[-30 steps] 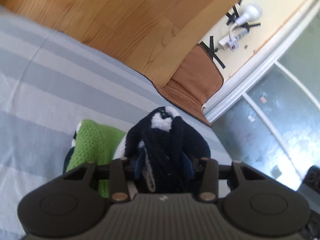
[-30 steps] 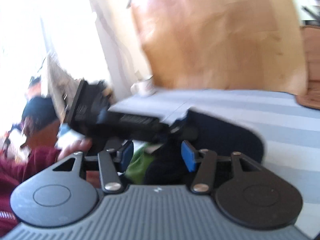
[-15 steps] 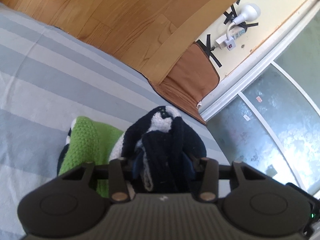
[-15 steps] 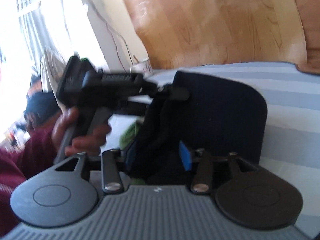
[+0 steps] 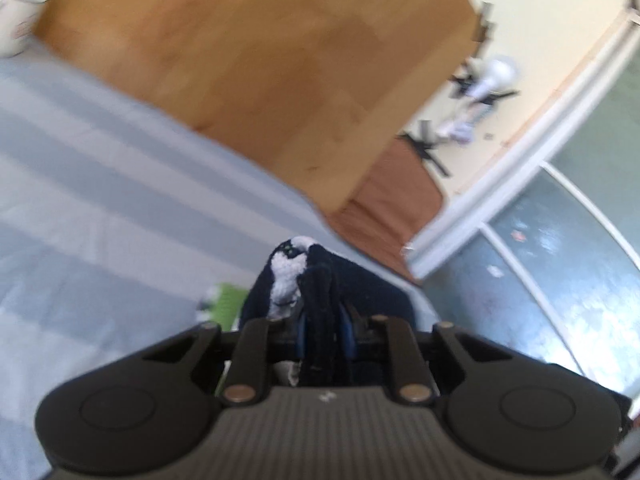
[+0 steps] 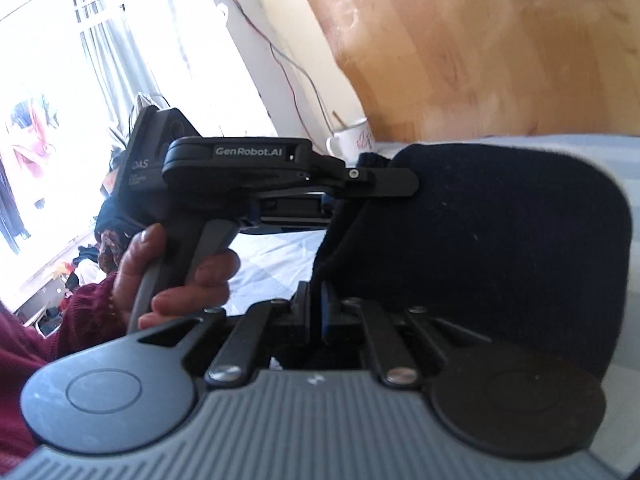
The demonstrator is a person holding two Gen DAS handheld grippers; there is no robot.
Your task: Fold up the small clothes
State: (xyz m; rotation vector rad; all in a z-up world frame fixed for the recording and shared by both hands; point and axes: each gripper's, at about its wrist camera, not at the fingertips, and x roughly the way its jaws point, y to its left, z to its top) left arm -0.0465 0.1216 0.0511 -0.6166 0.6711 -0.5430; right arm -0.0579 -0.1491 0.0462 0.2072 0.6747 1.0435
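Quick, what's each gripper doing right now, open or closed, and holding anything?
Left gripper: shut on the navy garment.
Right gripper: shut on the same navy garment, which is held up between the two.

A home: striped bedsheet (image 5: pixel 100 184), wooden floor (image 5: pixel 260 60), mug (image 6: pixel 352 138), curtained window (image 6: pixel 108 52).

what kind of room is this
Most likely a lived-in room at home, maybe a bedroom: a striped sheet as the work surface, wood floor, a mug and a curtained window.
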